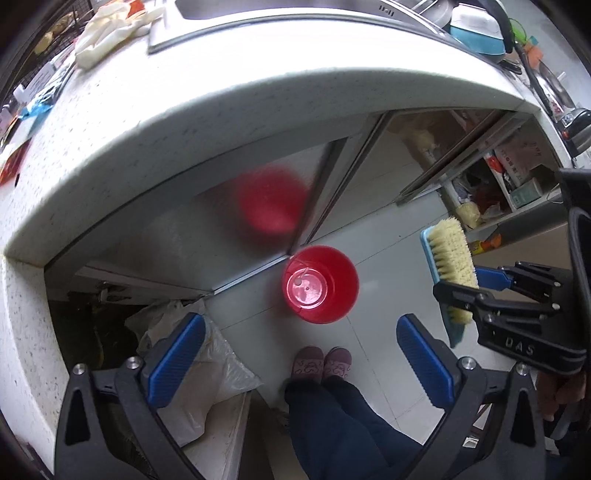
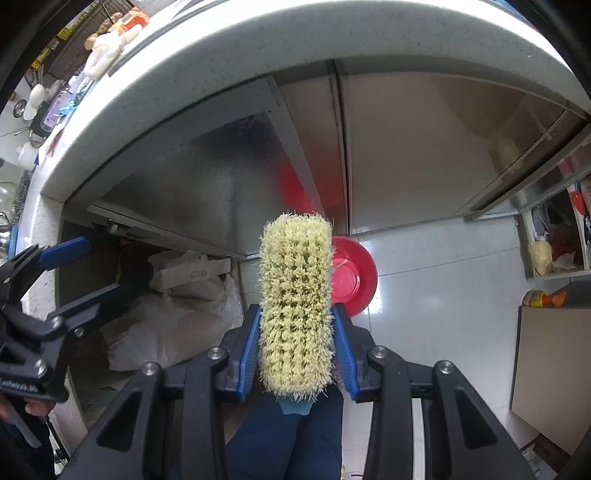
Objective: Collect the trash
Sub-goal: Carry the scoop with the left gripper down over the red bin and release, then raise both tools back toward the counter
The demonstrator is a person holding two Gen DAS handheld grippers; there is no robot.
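Observation:
A red waste bin (image 1: 319, 284) stands on the tiled floor by the steel cabinet doors; its inside looks bare apart from a small pale speck. My left gripper (image 1: 301, 354) hangs above the floor just short of the bin, pointing down, open wide with nothing between its blue pads (image 1: 177, 354). My right gripper (image 2: 295, 343) is shut on a scrubbing brush (image 2: 295, 306) with pale yellow bristles and a blue back; the brush hides part of the bin (image 2: 354, 273). In the left wrist view the brush (image 1: 448, 273) and right gripper (image 1: 465, 291) sit to the bin's right. The left gripper (image 2: 85, 269) shows at the far left.
A white speckled counter (image 1: 184, 122) with a steel sink (image 1: 295, 14) overhangs the cabinets. White plastic bags (image 2: 184, 302) fill the gap under the counter at left. An open shelf (image 1: 509, 184) with packets is at right. The person's slippered feet (image 1: 321, 363) stand below the bin.

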